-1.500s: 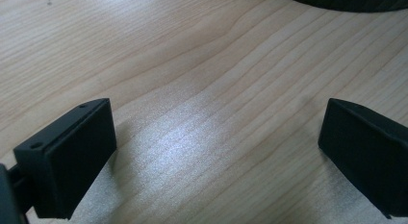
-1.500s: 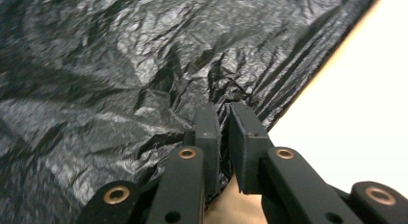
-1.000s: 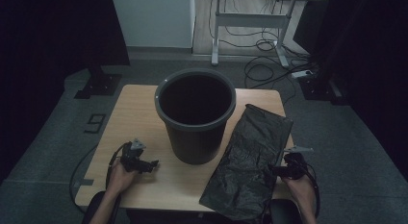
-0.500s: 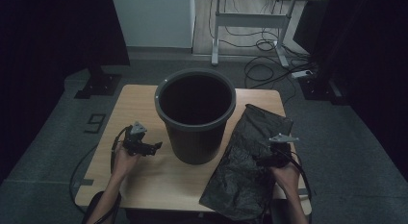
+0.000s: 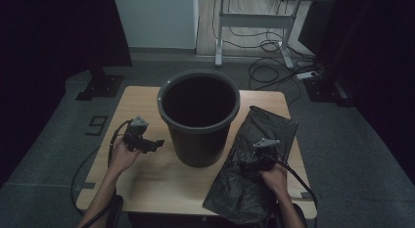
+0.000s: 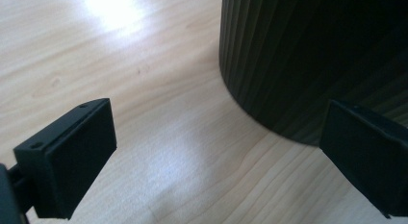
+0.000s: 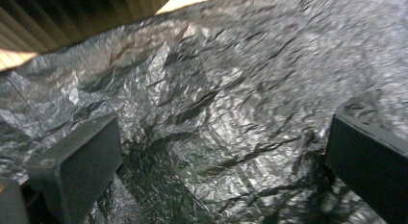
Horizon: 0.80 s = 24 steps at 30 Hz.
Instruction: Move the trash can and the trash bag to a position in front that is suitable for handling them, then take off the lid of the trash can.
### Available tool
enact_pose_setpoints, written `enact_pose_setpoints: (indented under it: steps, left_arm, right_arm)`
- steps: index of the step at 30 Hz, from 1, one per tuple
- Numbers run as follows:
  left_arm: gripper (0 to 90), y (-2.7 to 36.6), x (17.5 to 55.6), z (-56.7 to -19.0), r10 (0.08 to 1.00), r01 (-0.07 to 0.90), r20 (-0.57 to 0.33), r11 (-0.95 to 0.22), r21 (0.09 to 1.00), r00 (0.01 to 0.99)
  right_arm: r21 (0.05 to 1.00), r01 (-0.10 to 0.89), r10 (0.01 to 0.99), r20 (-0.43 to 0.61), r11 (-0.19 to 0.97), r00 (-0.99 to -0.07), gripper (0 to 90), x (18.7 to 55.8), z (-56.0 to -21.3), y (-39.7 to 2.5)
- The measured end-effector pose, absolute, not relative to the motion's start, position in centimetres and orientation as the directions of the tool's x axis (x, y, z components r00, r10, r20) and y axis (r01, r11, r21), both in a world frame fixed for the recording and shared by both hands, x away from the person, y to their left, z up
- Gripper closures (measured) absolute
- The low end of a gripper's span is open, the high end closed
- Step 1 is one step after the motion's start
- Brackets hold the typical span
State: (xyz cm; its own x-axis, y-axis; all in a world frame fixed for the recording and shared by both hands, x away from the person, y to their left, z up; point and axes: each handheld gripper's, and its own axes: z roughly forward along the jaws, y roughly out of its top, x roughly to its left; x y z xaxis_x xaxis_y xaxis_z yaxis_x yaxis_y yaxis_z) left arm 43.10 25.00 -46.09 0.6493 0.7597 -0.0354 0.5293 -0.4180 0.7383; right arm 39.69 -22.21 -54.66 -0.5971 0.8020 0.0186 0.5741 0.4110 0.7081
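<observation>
So the bin (image 5: 199, 115) sits upright about mid-worktop (image 5: 147, 176), toward the far edge. Everything else goes off that: the bag (image 5: 254, 159) lies flat just right of the bin, running from beside its rim down to the near edge and hanging a bit over it. Left gripper (image 5: 155, 144) is just left of the bin's base, over bare wood, jaws spread wide. Right gripper (image 5: 243, 164) is right of the bin, down over the bag, jaws apart too.
</observation>
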Motion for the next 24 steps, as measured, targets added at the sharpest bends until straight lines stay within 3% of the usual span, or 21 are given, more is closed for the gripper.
enact_pose_setpoints:
  steps: [9,19,24]
  left_arm:
    - [0.0,25.8,44.3,-42.1,0.752,0.525,-0.038,-0.422,0.739,0.658]
    - [2.5,25.9,45.2,-38.1,0.731,0.487,0.044,-0.497,0.718,0.681]
    - [3.5,26.1,45.6,-36.9,0.731,0.492,0.026,-0.485,0.723,0.682]
  right_arm:
    - [0.715,0.561,0.797,0.009,0.417,-0.604,0.0,39.4,-55.7,-22.0]
    - [0.715,0.56,0.796,0.009,0.418,-0.605,0.0,39.2,-55.7,-22.1]
    - [0.715,0.561,0.796,0.009,0.418,-0.605,0.0,39.2,-55.7,-22.1]
